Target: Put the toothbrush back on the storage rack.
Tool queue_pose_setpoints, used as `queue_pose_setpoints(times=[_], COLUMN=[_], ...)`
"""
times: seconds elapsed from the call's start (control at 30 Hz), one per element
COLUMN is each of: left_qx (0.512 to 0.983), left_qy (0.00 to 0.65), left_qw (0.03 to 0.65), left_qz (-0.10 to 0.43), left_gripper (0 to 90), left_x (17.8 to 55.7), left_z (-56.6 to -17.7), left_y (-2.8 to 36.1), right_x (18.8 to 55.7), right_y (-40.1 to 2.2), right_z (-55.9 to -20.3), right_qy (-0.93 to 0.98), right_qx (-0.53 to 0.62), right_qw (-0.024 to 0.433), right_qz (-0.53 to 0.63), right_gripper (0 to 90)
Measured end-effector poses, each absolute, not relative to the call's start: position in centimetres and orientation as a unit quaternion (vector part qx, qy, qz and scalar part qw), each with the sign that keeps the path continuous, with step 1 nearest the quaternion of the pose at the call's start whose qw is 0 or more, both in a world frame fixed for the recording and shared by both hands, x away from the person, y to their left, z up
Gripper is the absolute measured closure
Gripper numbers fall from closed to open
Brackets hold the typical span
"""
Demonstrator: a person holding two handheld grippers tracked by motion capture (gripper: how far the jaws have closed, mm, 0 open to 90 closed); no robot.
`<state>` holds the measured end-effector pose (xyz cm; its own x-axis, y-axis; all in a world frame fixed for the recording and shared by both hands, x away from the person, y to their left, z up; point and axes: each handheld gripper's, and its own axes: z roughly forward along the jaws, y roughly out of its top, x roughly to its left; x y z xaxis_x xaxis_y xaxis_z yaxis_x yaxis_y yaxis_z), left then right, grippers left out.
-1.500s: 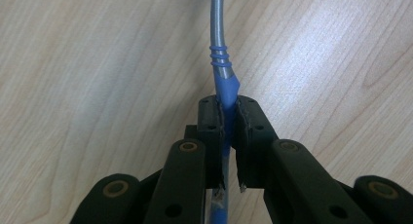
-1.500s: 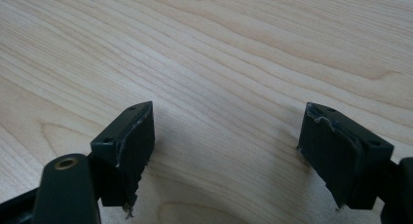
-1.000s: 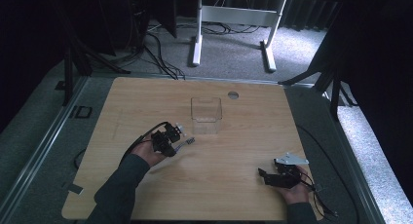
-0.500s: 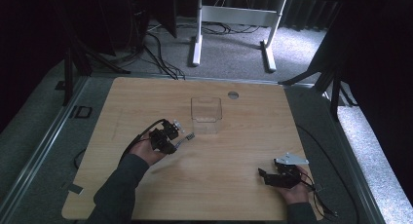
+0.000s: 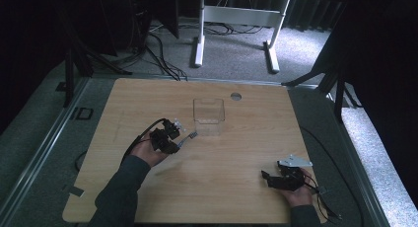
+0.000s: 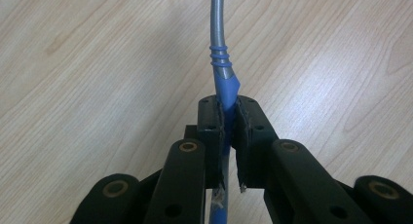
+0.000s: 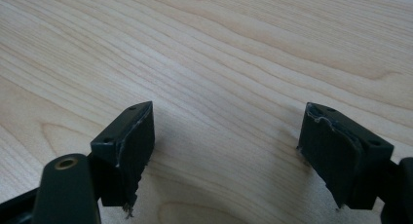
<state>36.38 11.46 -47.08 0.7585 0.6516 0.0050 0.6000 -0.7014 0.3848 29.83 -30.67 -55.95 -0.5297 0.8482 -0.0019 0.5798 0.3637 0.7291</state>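
My left gripper (image 6: 228,112) is shut on the blue handle of a utensil (image 6: 225,85). Its metal stem runs out past the fingertips over the wooden table (image 6: 87,63). In the high view the left gripper (image 5: 176,138) is left of centre. The utensil (image 5: 188,136) points toward a clear plastic container (image 5: 209,116) standing just beyond it; the far end is too small to make out. My right gripper (image 5: 266,178) rests near the table's front right corner, open. In the right gripper view its jaws (image 7: 229,136) stand wide apart over bare wood.
The wooden table (image 5: 246,138) has a round cable hole (image 5: 236,95) near its far edge. Cables trail from both grippers off the table. A white desk frame (image 5: 199,34) and floor cables lie beyond the table.
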Motion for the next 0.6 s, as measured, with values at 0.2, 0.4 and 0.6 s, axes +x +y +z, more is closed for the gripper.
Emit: queue_pose_setpoints(times=[0.2, 0.4, 0.6], left_qx=[0.917, 0.913, 0.910], left_qy=[0.340, 0.343, 0.344], left_qw=[0.192, 0.202, 0.213], left_qz=[0.075, 0.085, 0.093], left_gripper=[82.0, 82.0, 82.0], left_x=[36.32, 36.23, 36.20], left_z=[-46.82, -46.50, -46.23], left_y=[11.48, 11.68, 11.76], right_x=[29.83, 29.83, 29.83], right_y=[-30.67, -30.67, -30.67], right_z=[-55.95, -55.95, -55.95], right_qy=[0.803, 0.803, 0.803], right_qx=[0.445, 0.445, 0.445], right_qw=[0.193, 0.193, 0.193], right_qz=[0.347, 0.347, 0.347], right_gripper=[20.7, 20.7, 20.7])
